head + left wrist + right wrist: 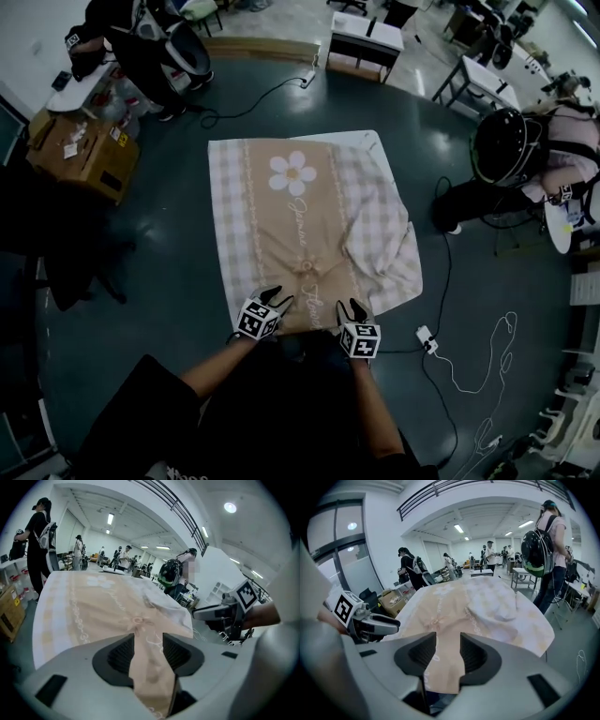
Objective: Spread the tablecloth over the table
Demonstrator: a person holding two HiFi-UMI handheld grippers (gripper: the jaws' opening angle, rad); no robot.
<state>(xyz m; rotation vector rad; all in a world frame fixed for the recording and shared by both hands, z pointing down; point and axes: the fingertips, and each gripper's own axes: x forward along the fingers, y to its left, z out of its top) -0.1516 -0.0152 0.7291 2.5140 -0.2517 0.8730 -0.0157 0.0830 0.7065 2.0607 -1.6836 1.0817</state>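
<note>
The left tool (278, 295) and right tool (356, 307) sit side by side at the near hem of the tablecloth (300, 225). Each carries a white cube printed with black square markers. In each tool's own view, a bunched strip of the tan fabric fills the gap between the ribbed black pads. Both tools are pinching the hem, and the strip sags below the jaws toward the camera.

The cloth is soft and thin. It has a tan central panel with pale embroidered script and chain-like stitched lines, flanked by bands of faint beige-and-white check. It lies over the surface (364, 139), whose white far right corner shows past the fabric. The left side lies flat with a straight edge. The near right side is rumpled into folds and droops over the surface's edge. At the far end of the panel is a white daisy (292, 172) with a yellow centre.

Smooth dark teal floor (169, 281) rings the surface, with open room to the left. To the right a white cable (469, 361) loops across the floor, and a person with a round black backpack (511, 145) stands beyond it. A cardboard box (80, 155) sits well off to the far left.
</note>
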